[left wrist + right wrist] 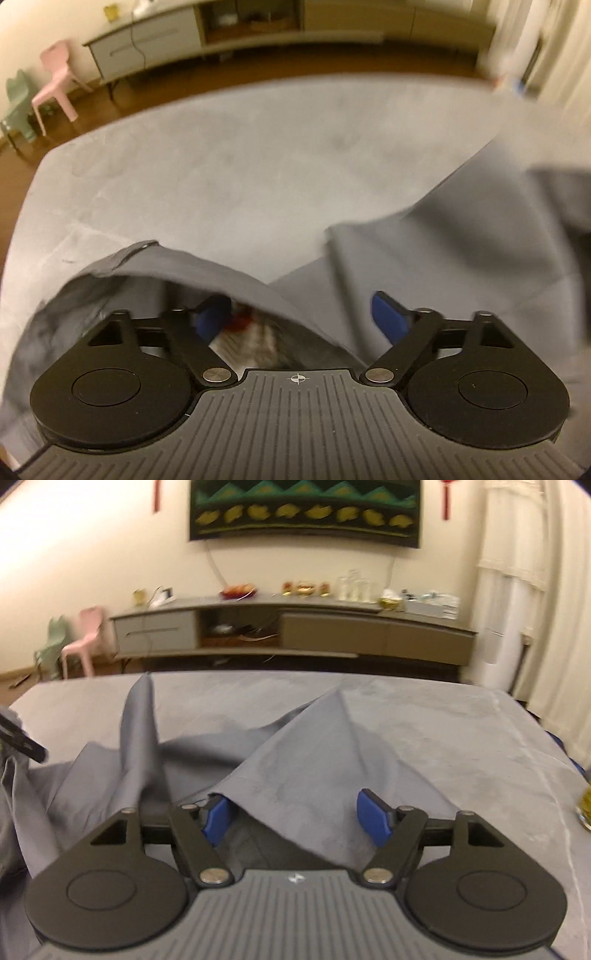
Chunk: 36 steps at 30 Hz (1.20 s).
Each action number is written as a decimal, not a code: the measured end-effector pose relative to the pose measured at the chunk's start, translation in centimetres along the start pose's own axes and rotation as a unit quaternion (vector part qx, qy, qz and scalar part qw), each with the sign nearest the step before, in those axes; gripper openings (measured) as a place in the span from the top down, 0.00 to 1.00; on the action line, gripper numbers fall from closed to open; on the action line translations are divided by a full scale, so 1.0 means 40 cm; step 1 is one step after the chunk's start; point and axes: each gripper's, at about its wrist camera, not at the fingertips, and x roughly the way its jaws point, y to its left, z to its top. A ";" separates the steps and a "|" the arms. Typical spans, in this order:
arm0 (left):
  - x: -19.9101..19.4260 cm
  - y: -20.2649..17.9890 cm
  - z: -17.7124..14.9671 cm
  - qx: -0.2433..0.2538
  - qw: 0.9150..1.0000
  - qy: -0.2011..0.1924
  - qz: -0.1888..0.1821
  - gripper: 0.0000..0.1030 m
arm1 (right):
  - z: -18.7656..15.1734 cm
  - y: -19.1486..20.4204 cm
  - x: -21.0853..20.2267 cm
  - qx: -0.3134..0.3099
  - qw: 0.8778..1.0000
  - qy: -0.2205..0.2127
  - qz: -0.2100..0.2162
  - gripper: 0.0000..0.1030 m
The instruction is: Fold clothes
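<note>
grey garment rumpled on the grey-covered counter, both tools spread wide at its edges.

left tool (301, 317) stands released, its blue pads apart, with a hem of the garment (424, 258) draped over its left pad and something red and white, too blurred to name, showing underneath; cloth lies between the pads but nothing pinches it. the garment sprawls from there across the counter (221, 155) in loose ridges, not flat. right tool (295, 818) is also released, a peaked flap of garment lying across the gap between its pads. risk, as i judge it: closing now may catch one layer only or several at once, so the fold drags crooked; the peaks can collapse and slip out before any pinch.
</note>
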 end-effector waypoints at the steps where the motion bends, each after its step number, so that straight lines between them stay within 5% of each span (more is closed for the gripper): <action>1: 0.011 0.005 0.014 0.009 1.000 -0.002 0.010 0.86 | 0.003 -0.001 0.012 -0.002 1.000 0.008 -0.005 0.25; 3: 0.028 0.012 0.047 0.024 0.999 -0.010 0.026 1.00 | -0.001 -0.003 0.040 -0.012 0.999 0.030 -0.032 0.36; 4: -0.003 0.039 0.042 0.023 0.999 -0.029 0.022 1.00 | -0.002 -0.012 0.056 -0.015 0.998 0.044 -0.051 0.64; 6: -0.092 0.107 0.037 0.008 0.997 -0.081 0.009 1.00 | 0.001 -0.071 0.089 0.006 0.995 0.063 -0.083 0.97; 9: -0.281 0.354 -0.001 -0.097 0.976 -0.194 -0.034 1.00 | 0.015 -0.203 0.080 0.081 0.982 0.034 -0.169 0.96; 12: -0.391 0.658 -0.079 -0.228 0.939 -0.258 -0.002 1.00 | 0.007 -0.305 0.067 0.140 0.963 0.028 -0.228 0.96; 13: -0.384 0.752 -0.124 -0.265 0.931 -0.249 0.023 1.00 | 0.000 -0.331 0.066 0.158 0.958 0.033 -0.237 0.96; 17: -0.347 0.924 -0.308 -0.332 0.923 -0.191 0.028 0.94 | -0.014 -0.316 0.040 0.147 0.956 0.028 -0.252 0.86; 19: -0.365 0.904 -0.411 -0.339 0.917 -0.208 0.019 0.64 | -0.011 -0.300 0.009 0.148 0.953 0.000 -0.263 0.49; 21: -0.405 0.888 -0.451 -0.345 0.908 -0.237 0.017 0.43 | 0.001 -0.281 -0.037 0.162 0.949 -0.036 -0.269 0.43; 24: -0.435 0.834 -0.541 -0.321 0.911 -0.255 0.040 0.26 | 0.027 -0.254 -0.105 0.183 0.951 -0.076 -0.237 0.43; 25: -0.443 0.843 -0.553 -0.303 0.918 -0.251 0.042 0.24 | 0.037 -0.244 -0.124 0.186 0.953 -0.089 -0.221 0.43; 30: -0.309 0.773 -0.430 -0.261 0.932 -0.247 0.051 0.24 | 0.084 -0.115 -0.163 0.111 0.982 -0.114 -0.100 0.32; 33: -0.324 0.735 -0.459 -0.247 0.927 -0.273 0.065 0.24 | 0.087 0.008 -0.138 0.030 0.997 -0.071 0.012 0.20; 36: -0.353 0.691 -0.508 -0.244 0.918 -0.301 0.081 0.23 | 0.066 0.140 -0.098 -0.059 0.994 -0.016 0.094 0.13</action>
